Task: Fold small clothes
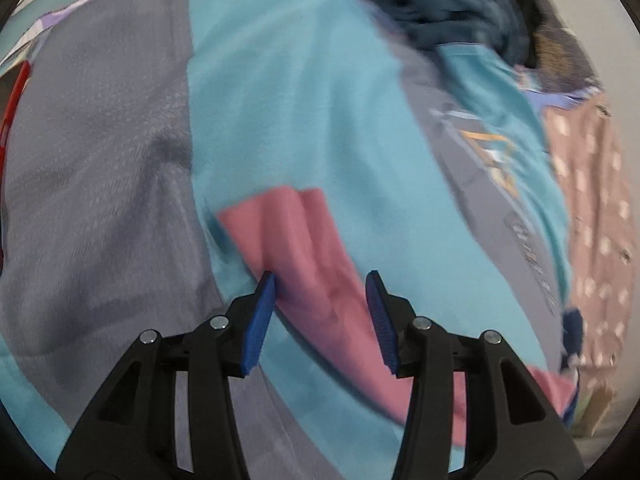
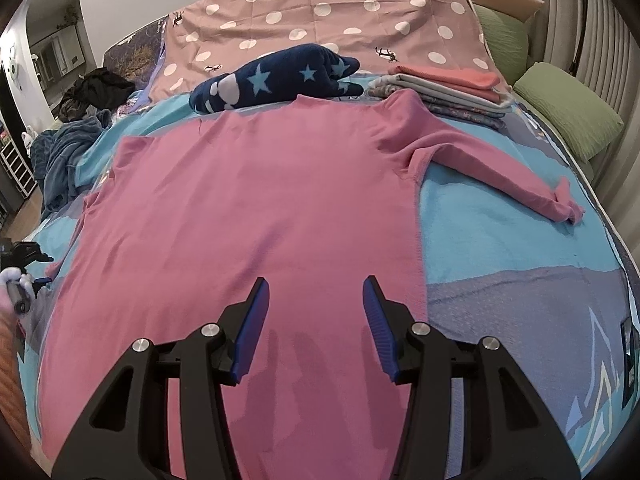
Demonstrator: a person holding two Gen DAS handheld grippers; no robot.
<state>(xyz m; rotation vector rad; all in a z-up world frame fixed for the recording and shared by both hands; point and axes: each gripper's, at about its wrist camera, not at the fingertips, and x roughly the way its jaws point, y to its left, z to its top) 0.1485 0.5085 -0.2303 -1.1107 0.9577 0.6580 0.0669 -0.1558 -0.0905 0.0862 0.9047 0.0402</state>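
While the pink long-sleeved top (image 2: 248, 208) is spread flat across the middle of the right wrist view on the blue and grey bedspread (image 2: 500, 240), one sleeve is stretched toward the right edge of the frame, with a folded stack of clothes (image 2: 444, 88) seen at the upper right. The right gripper (image 2: 316, 300) is held above the top's lower part at bottom centre, its jaws parted with nothing clamped. In the blurred left wrist view, the left gripper (image 1: 320, 292) is seen at bottom centre with its jaws apart astride the other pink sleeve (image 1: 304, 256), though pad contact cannot be told.
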